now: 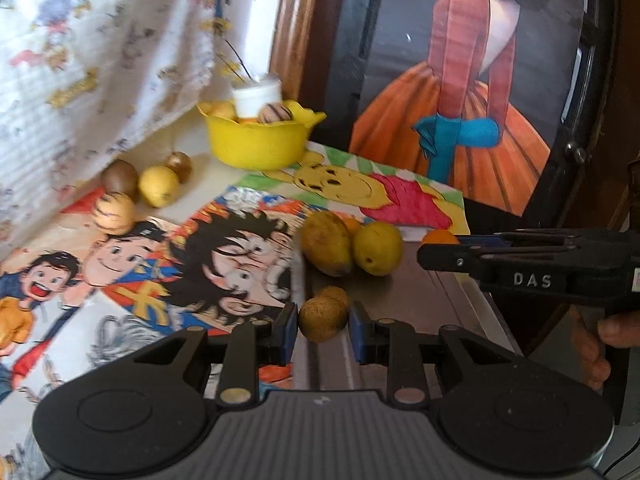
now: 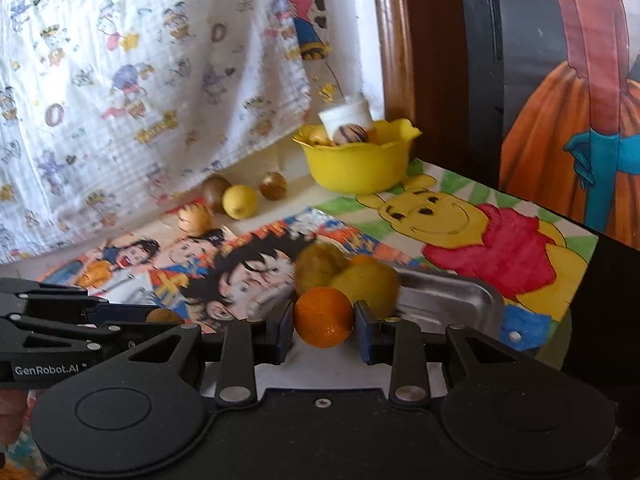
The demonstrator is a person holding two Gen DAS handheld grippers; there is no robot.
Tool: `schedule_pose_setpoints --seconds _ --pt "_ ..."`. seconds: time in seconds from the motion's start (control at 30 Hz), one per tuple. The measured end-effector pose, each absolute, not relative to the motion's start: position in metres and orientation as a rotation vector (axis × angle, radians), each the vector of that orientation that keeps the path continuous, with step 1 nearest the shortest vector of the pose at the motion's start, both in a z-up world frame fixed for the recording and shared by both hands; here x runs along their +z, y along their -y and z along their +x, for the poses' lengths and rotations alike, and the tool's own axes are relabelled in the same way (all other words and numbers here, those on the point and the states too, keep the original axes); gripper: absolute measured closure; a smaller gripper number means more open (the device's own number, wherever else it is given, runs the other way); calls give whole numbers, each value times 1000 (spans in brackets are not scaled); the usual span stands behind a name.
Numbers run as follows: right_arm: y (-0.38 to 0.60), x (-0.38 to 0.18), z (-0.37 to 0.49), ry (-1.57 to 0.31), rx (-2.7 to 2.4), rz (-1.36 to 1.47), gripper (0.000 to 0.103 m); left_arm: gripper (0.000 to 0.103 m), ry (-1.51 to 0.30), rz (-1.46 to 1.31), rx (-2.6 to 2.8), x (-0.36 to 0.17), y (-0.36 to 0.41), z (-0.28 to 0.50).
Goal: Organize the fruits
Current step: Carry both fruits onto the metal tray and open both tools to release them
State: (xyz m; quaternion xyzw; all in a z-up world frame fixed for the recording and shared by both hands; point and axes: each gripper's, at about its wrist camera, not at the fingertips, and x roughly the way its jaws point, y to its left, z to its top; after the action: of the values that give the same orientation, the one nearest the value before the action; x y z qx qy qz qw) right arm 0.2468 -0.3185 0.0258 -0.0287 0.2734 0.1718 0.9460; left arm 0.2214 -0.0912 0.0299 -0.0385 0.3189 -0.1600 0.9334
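Left gripper: blue-padded fingers closed against both sides of a small speckled brown-yellow fruit, held above the near end of a shallow silver metal tray. Right gripper: blue pads pressed to either side of a round orange fruit, held just in front of the tray; in the left wrist view this gripper enters from the right edge with the orange at its tip. On the far part of the tray, touching one another: a large mottled brown-green oval fruit and a round yellow-green fruit, with a bit of a second orange fruit showing behind them. Beyond, a scalloped yellow plastic bowl holds several fruits and a white cup. Left of the bowl, near the hanging cartoon-print cloth, lie a yellow lemon, two dark brown round fruits and a striped tan fruit. Cartoon posters cover the table
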Motion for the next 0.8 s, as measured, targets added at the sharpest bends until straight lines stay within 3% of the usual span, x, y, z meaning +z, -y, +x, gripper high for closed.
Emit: schedule_pose_setpoints --seconds 0.8 --pt "325 -19 271 -597 360 -175 69 73 -735 13 -359 -13 133 257"
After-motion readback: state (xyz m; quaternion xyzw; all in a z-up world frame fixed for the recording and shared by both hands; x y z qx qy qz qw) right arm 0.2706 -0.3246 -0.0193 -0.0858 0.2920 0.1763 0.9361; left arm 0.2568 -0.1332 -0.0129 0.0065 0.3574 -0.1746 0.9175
